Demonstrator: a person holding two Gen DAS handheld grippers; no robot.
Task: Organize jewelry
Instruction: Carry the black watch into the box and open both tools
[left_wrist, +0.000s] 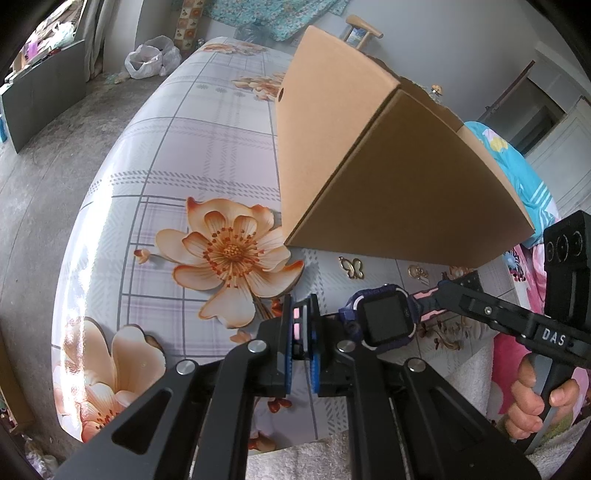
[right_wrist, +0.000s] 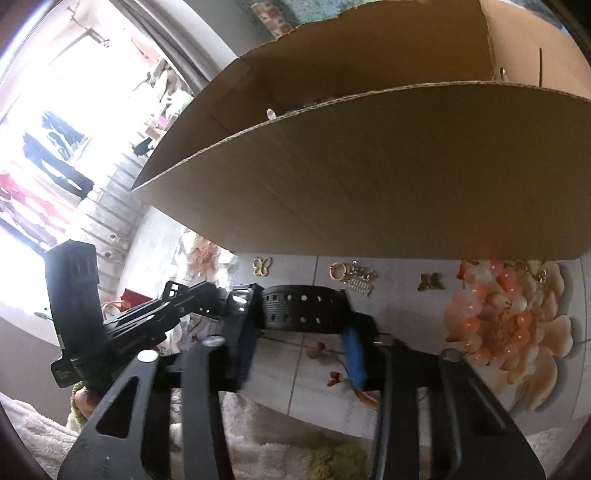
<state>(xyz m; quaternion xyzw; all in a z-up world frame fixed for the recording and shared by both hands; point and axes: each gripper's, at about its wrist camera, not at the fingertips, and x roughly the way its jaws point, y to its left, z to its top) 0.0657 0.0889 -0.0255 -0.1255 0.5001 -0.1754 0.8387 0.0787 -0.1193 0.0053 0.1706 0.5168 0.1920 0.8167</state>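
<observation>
Purple watch (left_wrist: 384, 319) stretches sideways between my 2 grippers: left gripper (left_wrist: 301, 325) pinches its near strap, right gripper (left_wrist: 448, 291) closes on the other; cardboard box (left_wrist: 369, 155) sits just beyond.

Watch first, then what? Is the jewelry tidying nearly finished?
Not yet. Done: a few small things peek over the rim of the cardboard box, too hidden to name. In hand: the left gripper is shut on one strap of the watch, and the right gripper is at the other strap. Left: two gold butterflies, a key-ring charm and what look like beads lie on the table.
</observation>
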